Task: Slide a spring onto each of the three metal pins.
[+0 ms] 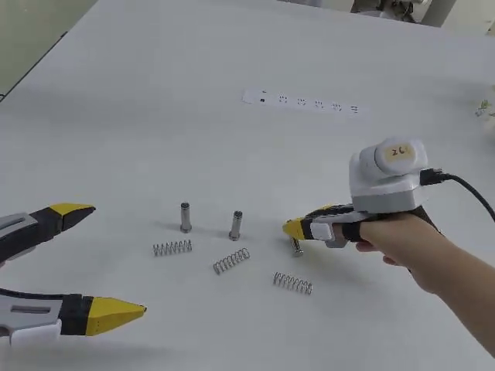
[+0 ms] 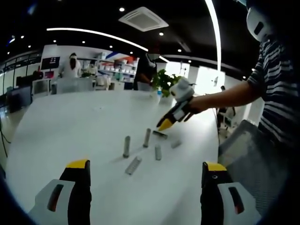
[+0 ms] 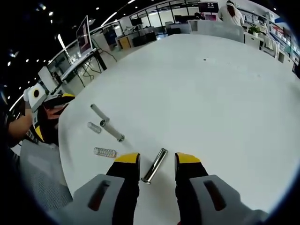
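Steel pin lies on the worktop between the right hand-held gripper's part-open jaws, unclamped, probably about to be stood up. Two upright pins stand by three bare springs. The left hand-held gripper gapes wide, apart.

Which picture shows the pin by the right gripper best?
The right gripper view: the pin sits big and whole between its open jaws. In the head view the right gripper half hides it; the left gripper view shows it tiny.
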### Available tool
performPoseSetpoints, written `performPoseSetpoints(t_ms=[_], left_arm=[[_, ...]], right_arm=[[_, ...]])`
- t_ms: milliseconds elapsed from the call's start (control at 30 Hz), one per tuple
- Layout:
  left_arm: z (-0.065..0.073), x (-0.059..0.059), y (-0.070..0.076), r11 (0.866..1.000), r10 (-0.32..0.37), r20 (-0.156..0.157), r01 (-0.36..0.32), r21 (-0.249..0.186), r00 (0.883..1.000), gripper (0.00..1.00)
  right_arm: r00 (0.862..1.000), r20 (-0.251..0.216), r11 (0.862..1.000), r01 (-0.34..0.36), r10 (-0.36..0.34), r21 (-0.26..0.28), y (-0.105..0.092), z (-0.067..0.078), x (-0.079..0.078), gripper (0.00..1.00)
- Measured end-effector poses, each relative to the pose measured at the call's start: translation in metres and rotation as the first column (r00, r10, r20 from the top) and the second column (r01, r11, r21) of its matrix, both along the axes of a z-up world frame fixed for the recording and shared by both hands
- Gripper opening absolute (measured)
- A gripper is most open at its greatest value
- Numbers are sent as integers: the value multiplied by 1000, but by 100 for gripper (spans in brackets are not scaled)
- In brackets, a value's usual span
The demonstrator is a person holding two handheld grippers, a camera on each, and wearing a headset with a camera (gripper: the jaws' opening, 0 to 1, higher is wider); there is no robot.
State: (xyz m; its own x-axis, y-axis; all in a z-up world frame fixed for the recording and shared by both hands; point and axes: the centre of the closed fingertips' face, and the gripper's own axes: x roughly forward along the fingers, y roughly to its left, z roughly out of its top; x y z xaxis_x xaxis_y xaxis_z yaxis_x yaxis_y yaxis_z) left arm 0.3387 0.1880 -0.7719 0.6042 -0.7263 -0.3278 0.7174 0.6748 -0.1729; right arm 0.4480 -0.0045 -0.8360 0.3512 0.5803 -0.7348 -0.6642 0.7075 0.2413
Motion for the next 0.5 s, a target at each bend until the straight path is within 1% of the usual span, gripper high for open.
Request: performPoseSetpoints(t_ms=[133,233,333,367,400,500], left_arm=[[-1,0,0,1000,3,-5,-3,-1,1000,95],[-2,1,-1,1000,1,-5,-1,2,1000,94],[-1,1,-1,1000,2,-7,-2,-2,1000,94],[-1,1,-1,1000,4,-9,-4,-7,1000,94],[0,1,-1,1000,4,-8,-4,-9,1000,94],[-2,1,-1,1000,0,-9,0,-4,1000,94]], right_arm=[[1000,-19,1000,12,-12,-16,2,-4,2,24],[999,-30,999,18,-19,-31,5,-6,2,19],[999,-41,998,17,-19,-67,3,-12,5,18],[999,-38,996,9,-13,-90,1,-15,5,18],[999,-35,995,3,-7,-97,2,-15,4,18],[999,-34,995,-2,-1,-98,4,-16,3,17]])
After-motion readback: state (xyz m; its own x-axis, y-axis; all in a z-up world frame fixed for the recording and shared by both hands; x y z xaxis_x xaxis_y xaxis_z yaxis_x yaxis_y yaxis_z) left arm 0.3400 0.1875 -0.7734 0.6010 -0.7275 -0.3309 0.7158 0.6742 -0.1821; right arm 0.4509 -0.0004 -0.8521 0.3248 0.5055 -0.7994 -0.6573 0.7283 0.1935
